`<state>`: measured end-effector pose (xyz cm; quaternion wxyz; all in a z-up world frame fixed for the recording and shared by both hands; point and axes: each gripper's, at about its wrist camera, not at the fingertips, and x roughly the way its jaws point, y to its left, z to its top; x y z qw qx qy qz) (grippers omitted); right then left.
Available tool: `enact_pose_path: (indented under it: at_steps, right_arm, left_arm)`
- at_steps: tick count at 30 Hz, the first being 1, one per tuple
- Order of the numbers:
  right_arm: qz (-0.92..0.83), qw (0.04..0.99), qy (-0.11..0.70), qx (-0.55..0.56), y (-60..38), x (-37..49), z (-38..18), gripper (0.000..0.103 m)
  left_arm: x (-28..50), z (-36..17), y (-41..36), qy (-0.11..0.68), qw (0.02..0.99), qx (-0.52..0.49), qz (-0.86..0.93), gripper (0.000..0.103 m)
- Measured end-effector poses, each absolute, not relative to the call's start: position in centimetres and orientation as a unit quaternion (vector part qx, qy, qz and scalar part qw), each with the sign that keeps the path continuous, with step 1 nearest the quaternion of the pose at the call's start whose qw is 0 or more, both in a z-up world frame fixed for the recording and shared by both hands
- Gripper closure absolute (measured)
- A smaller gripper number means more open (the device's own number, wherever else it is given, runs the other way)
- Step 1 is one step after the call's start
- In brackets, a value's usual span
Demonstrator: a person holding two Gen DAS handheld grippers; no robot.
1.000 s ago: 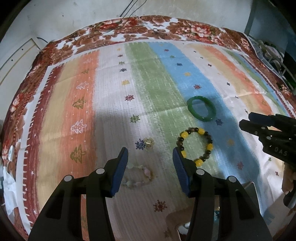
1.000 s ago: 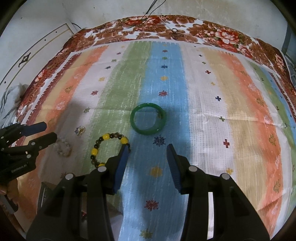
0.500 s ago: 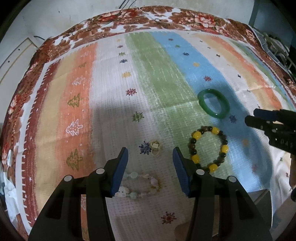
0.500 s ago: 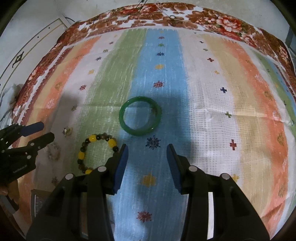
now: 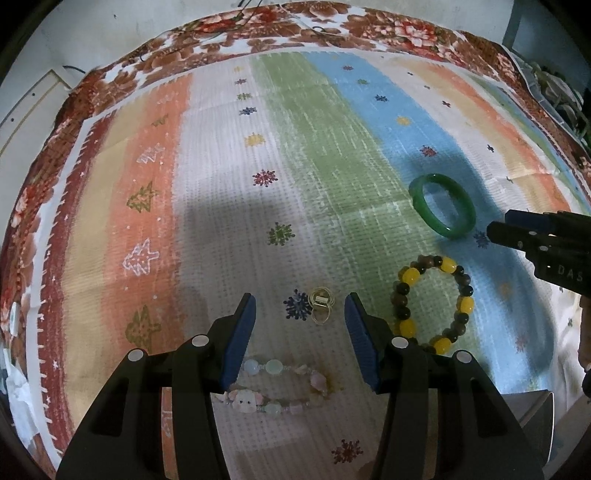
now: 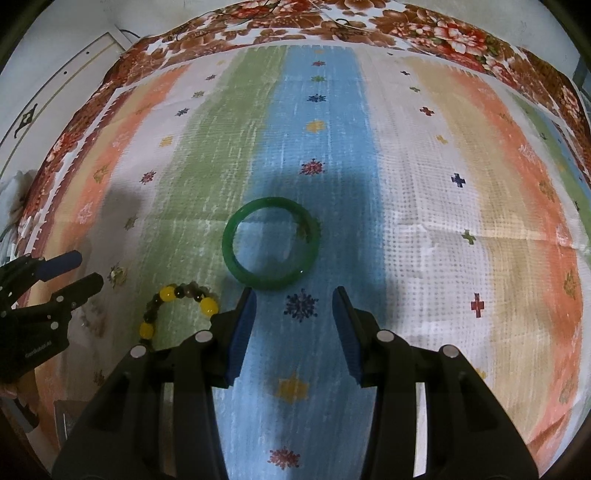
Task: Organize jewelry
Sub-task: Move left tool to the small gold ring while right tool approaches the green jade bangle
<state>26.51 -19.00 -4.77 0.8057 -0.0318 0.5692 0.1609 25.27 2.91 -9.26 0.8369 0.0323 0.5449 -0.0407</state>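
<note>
The green bangle (image 6: pixel 270 244) is taken as the landmark; it is seen lying flat on the striped cloth (image 6: pixel 424 206), partly on the blue stripe and partly on the green one. The right tongs (image 6: pixel 294 308) are held above the cloth just on the near side of the bangle, jaws spread wide, nothing gripped between them. The yellow-and-brown bead bracelet (image 5: pixel 432 301) is found near the bangle, on its near left, lying flat and apart from it. Farther left of the bangle, beyond the bead bracelet, a small gold ring cluster (image 5: pixel 321 305) is noted on the white stripe. The left tongs (image 5: pixel 300 320) are seen well to the left of the bangle, jaws wide apart and empty, with the gold cluster showing in the gap between the fingers (image 5: pixel 242 332). Nearer the camera than that cluster, a pale pastel bead bracelet (image 5: pixel 275 386) is recorded, lying flat between the left tongs' arms, untouched. The cloth's floral border (image 5: pixel 369 29) is seen at the far edge.
</note>
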Motion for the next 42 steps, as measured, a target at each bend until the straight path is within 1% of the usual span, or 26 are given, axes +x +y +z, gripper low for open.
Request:
enact_pose_path:
  at_steps: [4, 6, 16, 18, 24, 27, 33, 39, 42]
  right_arm:
    - [0.160, 0.804, 0.572, -0.033, -18.7, 27.0, -5.1, 0.058]
    - [0.160, 0.802, 0.574, -0.032, -18.6, 27.2, -5.3, 0.055]
    - [0.155, 0.796, 0.585, -0.024, -18.1, 28.5, -6.4, 0.054]
    - [0.153, 0.794, 0.588, -0.023, -18.2, 28.7, -6.7, 0.051]
    - [0.148, 0.794, 0.590, -0.022, -18.4, 28.9, -7.0, 0.048]
    - [0.142, 0.795, 0.590, -0.018, -18.5, 29.0, -7.1, 0.044]
    - [0.138, 0.789, 0.598, 0.008, -18.9, 29.9, -7.6, 0.044]
    - [0.135, 0.792, 0.595, 0.000, -18.7, 29.8, -7.8, 0.044]
    - [0.134, 0.793, 0.595, 0.000, -18.7, 29.8, -7.9, 0.046]
  left_arm:
    - [25.6, -9.6, 2.8, 0.549, 0.834, 0.035, -0.043, 0.052]
    - [25.7, -9.8, 2.8, 0.551, 0.832, 0.034, -0.044, 0.052]
    - [25.9, -10.6, 3.2, 0.563, 0.824, 0.011, -0.054, 0.052]
    - [25.9, -10.8, 3.2, 0.567, 0.822, 0.008, -0.059, 0.052]
    - [26.6, -11.4, 3.5, 0.574, 0.817, 0.003, -0.056, 0.051]
    - [26.7, -11.9, 3.3, 0.578, 0.814, 0.009, -0.055, 0.051]
    - [26.6, -12.0, 3.3, 0.578, 0.814, 0.010, -0.054, 0.051]
    - [26.6, -12.2, 3.1, 0.577, 0.815, 0.019, -0.052, 0.051]
    - [26.6, -12.3, 3.0, 0.576, 0.815, 0.020, -0.056, 0.055]
